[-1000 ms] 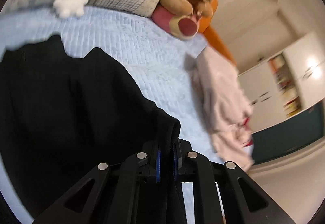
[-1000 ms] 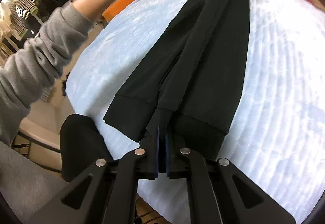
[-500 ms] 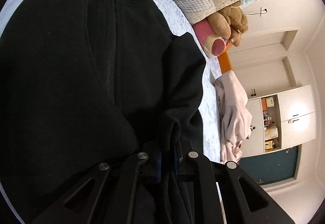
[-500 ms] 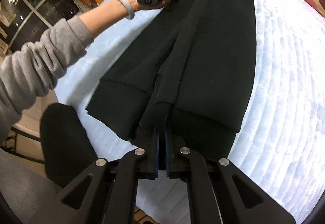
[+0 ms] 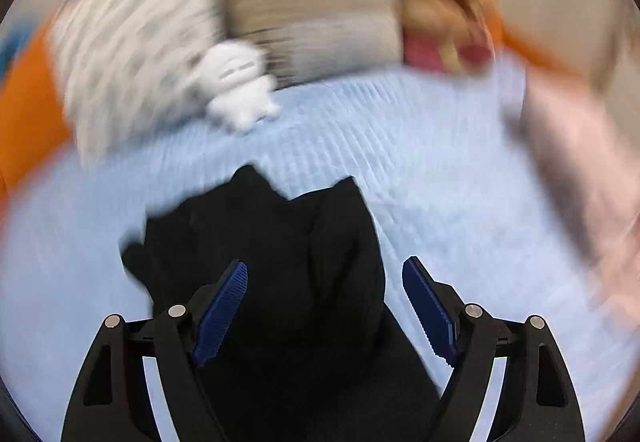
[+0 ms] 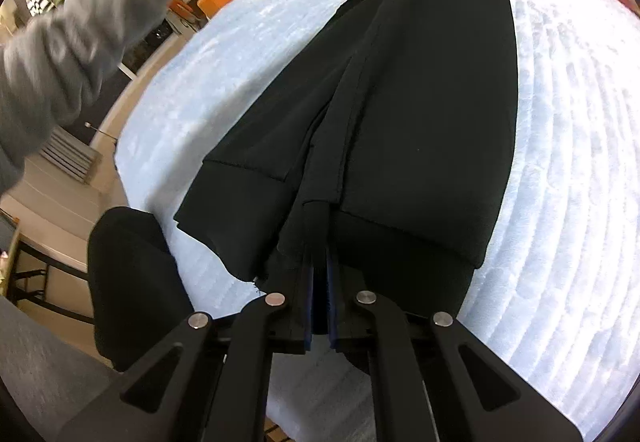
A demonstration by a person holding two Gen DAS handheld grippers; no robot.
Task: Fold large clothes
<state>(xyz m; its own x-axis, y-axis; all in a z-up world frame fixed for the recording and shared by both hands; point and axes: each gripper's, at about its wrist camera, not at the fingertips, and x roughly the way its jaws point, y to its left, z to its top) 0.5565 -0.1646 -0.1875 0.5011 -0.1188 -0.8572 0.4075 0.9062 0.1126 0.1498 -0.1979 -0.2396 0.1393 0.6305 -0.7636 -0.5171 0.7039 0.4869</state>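
Observation:
A black garment [image 6: 432, 101] lies folded lengthwise on the light blue bed cover [image 6: 560, 161], its collar end toward the pillows. My right gripper [image 6: 320, 266] is shut on the garment's hem at the near edge of the bed. In the blurred left wrist view, my left gripper [image 5: 325, 264] hovers over the collar end of the black garment [image 5: 280, 234]. Its jaws are opening wide. The cloth lies between and below the blue pads [image 5: 224, 306], which do not press on it.
A white plush toy [image 5: 240, 81], pillows [image 5: 140, 53] and a brown and pink plush [image 5: 440, 21] line the head of the bed. A pink garment [image 5: 580, 161] lies at the right. A grey sleeve [image 6: 72, 41] reaches across at the upper left.
The left gripper let go of the garment's collar end, opened wide and swung away over it. The garment now lies stretched along the bed. The right gripper sank slightly, still holding the hem.

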